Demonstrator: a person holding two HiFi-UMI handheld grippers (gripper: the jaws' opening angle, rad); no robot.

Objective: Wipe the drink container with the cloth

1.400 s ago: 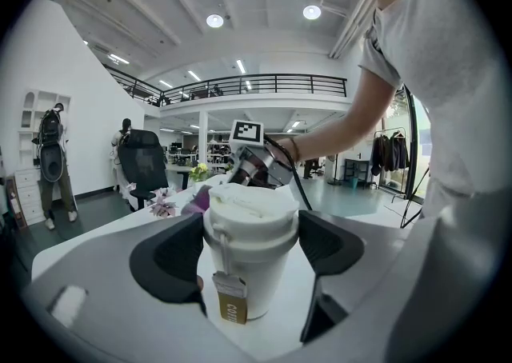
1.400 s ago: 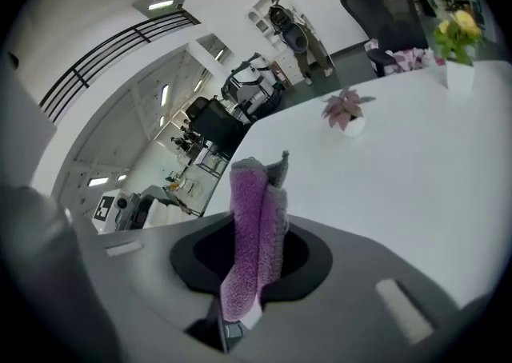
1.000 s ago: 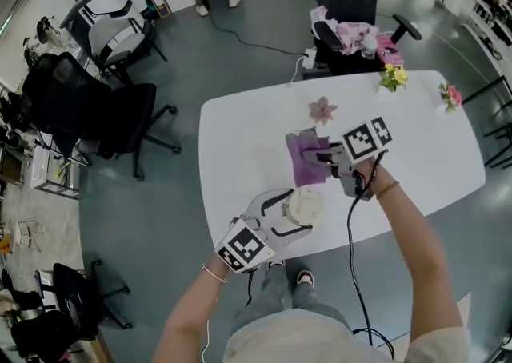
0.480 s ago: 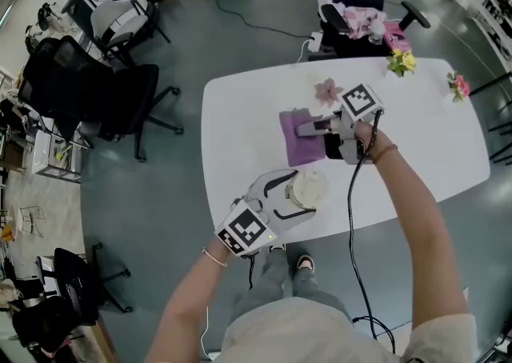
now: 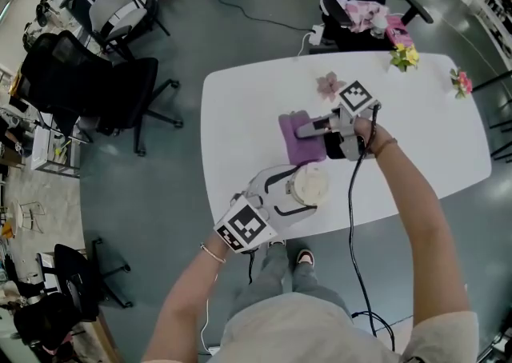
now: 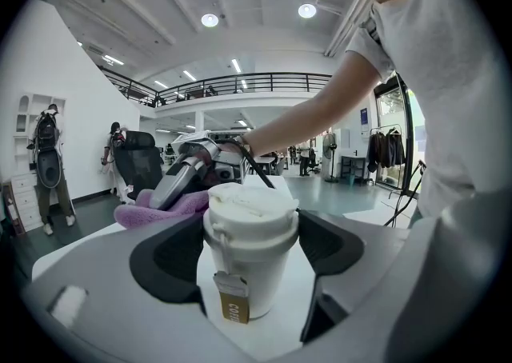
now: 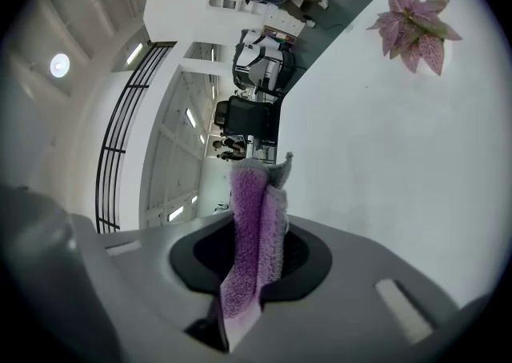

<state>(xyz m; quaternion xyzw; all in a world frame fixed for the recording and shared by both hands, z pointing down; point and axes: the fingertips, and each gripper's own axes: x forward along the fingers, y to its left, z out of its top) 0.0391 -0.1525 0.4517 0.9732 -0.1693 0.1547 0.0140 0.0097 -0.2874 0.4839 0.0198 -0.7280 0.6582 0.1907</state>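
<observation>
A white lidded paper cup (image 5: 310, 181) stands near the front edge of the white table (image 5: 240, 129). My left gripper (image 5: 304, 191) is shut on it, one jaw on each side. In the left gripper view the cup (image 6: 250, 257) fills the space between the jaws of the left gripper (image 6: 248, 233), a small tag hanging on its front. Just beyond the cup, my right gripper (image 5: 301, 131) is shut on a purple cloth (image 5: 290, 145). The right gripper view shows the cloth (image 7: 254, 233) pinched as a folded strip in the right gripper (image 7: 256, 265).
A pink artificial flower (image 5: 328, 84) lies on the table behind the right gripper; it is also in the right gripper view (image 7: 416, 25). A yellow flower (image 5: 406, 56) and a red-pink one (image 5: 459, 81) sit at the far right edge. Office chairs (image 5: 96, 89) stand around.
The right gripper has turned and shifted slightly left over the table with the cloth still in it. The left gripper has kept its hold on the cup.
</observation>
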